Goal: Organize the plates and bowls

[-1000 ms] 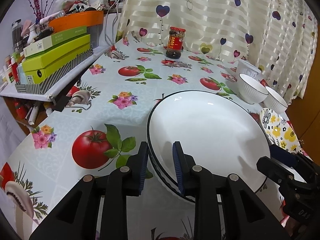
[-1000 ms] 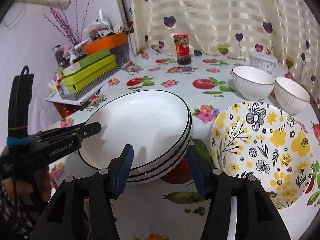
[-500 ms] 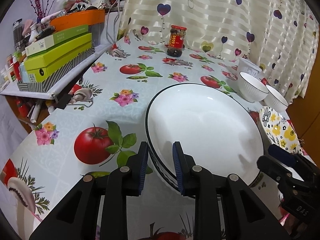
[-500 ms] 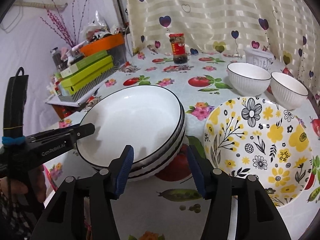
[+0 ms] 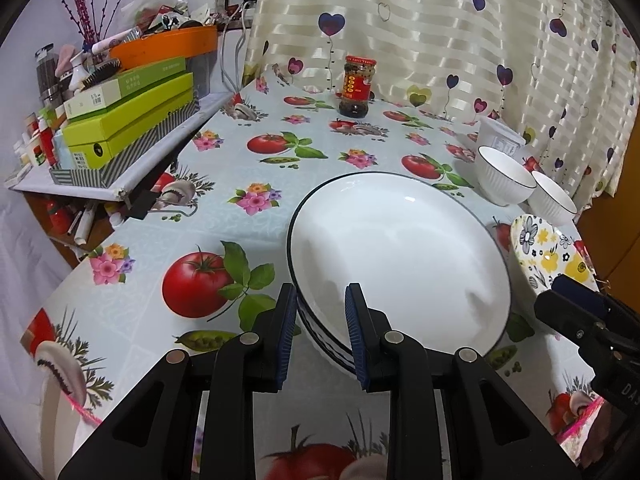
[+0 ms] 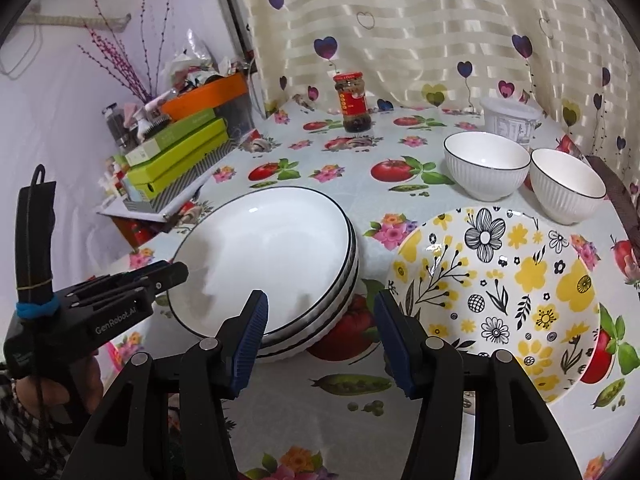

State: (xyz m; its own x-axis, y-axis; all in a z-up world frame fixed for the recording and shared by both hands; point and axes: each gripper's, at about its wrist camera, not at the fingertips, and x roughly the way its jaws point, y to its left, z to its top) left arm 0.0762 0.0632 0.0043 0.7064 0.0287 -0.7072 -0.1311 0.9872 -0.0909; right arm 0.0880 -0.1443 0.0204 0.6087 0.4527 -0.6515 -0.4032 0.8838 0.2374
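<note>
A stack of white plates with black rims (image 5: 400, 256) sits on the tomato-print tablecloth (image 5: 240, 160). My left gripper (image 5: 319, 312) is shut on the stack's near-left rim, one pad outside and one inside the top plate. In the right wrist view that left gripper (image 6: 176, 276) comes in at the left side of the stack (image 6: 264, 256). My right gripper (image 6: 322, 332) is open, with the stack's near edge showing in the gap and neither pad touching it. A yellow floral plate (image 6: 496, 292) lies right of the stack. Two white ribbed bowls (image 6: 486, 168) (image 6: 568, 188) stand behind it.
A red-labelled sauce jar (image 6: 354, 102) and a white plastic tub (image 6: 510, 120) stand at the back by the heart-print curtain. Green boxes under an orange tray (image 6: 180, 156) are stacked on a shelf at the left. A person's hand (image 6: 48, 392) holds the left gripper.
My right gripper has drawn back a little and risen, so the stack looks smaller between its fingers. The left gripper keeps the same hold on the rim.
</note>
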